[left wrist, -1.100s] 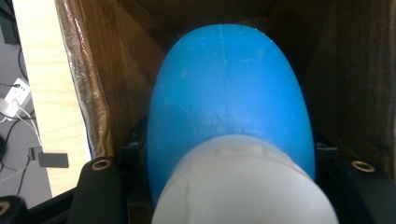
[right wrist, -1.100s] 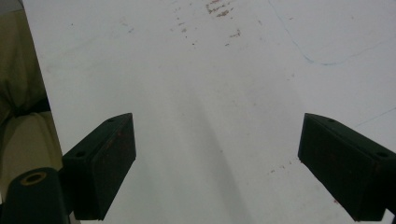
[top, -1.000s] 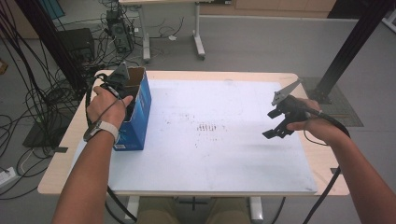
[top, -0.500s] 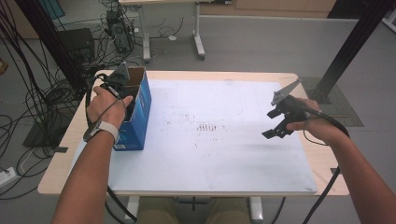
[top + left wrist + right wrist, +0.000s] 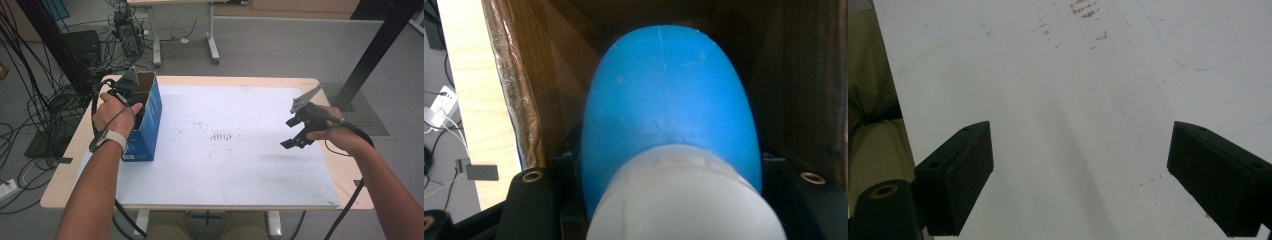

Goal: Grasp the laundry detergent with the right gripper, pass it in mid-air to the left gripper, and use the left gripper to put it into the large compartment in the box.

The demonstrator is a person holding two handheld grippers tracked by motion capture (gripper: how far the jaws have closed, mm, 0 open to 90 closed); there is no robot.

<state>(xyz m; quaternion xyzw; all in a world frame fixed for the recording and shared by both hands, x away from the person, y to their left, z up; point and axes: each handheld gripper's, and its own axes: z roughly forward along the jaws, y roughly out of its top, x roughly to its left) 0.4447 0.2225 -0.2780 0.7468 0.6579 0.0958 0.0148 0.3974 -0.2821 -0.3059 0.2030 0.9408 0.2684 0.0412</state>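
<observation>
A blue rounded object with a white end (image 5: 669,90) sits between the jaws of my left gripper (image 5: 131,95), which reaches down into an open blue cardboard box (image 5: 150,120) at the table's left edge. The jaws press on both its sides; the box's brown inner walls (image 5: 539,75) surround it. My right gripper (image 5: 296,140) hovers over the right side of the white mat (image 5: 225,165), open, with nothing between its black pads (image 5: 958,175). In the right gripper view the right gripper (image 5: 1083,185) looks down on bare mat with faint brown marks.
The white mat covers most of the wooden table (image 5: 70,165). Tangled cables (image 5: 35,110) lie on the floor to the left. A black post (image 5: 370,55) stands at the back right, and another table's legs (image 5: 212,40) stand behind.
</observation>
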